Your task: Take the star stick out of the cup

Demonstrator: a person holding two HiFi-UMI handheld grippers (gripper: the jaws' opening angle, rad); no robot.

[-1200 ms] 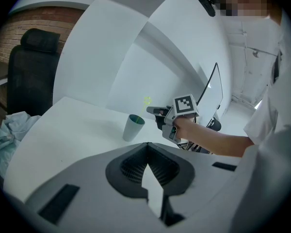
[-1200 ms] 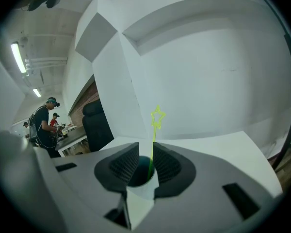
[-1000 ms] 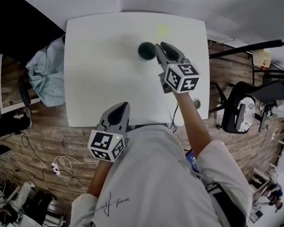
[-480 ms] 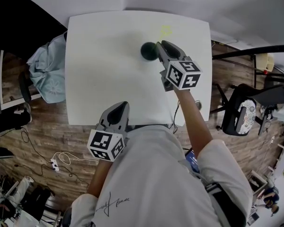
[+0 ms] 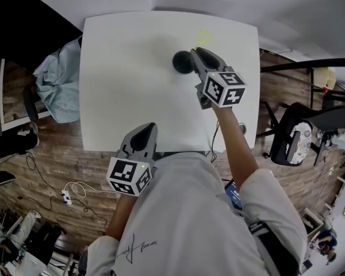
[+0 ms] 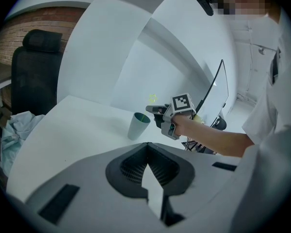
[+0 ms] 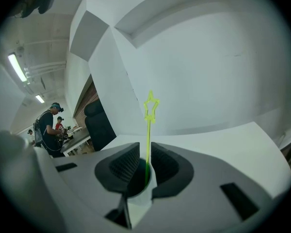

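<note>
Right gripper view: star stick between the jaws, not yet pinched

Over the last second my right gripper (image 7: 145,152) has hardly moved against the cup (image 5: 182,62). It has only settled in at the rim, so I judge the approach done and the squeeze the step in hand. Its jaws stand a narrow gap apart, and the star stick (image 7: 147,130) rises upright between them, its foot down in the cup and its star well above the jaw tips. The stick sits nearer one pad than the other; whether it touches I can't quite tell through the wide lens. My left gripper (image 5: 142,137) hangs over the near edge of the tabletop (image 5: 126,79) with jaws together on nothing, well apart from the cup
</note>
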